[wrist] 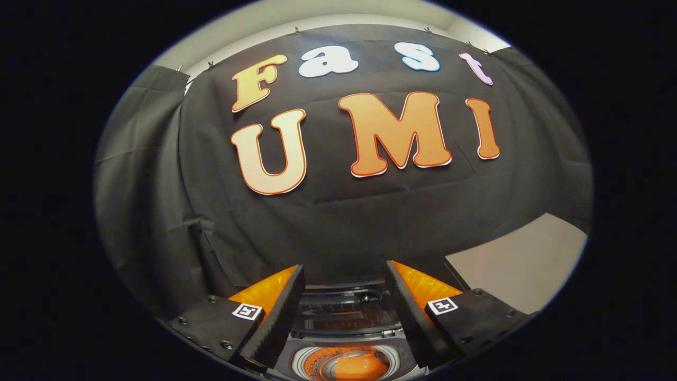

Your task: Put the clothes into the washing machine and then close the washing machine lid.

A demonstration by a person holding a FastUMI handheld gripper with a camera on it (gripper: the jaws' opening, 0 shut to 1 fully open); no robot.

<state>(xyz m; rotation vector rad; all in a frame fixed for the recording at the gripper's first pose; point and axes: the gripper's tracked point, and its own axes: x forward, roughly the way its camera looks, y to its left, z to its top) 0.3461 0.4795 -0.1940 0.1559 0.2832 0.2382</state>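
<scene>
Gripper (345,275) fingers spread wide, gripping nothing; washer (346,338) below between them, lid (344,309) raised, orange clothes (351,366) inside the drum

Dim, even light; strong fisheye bending at the edges; glare on the washing machine (344,323) lid below.
</scene>
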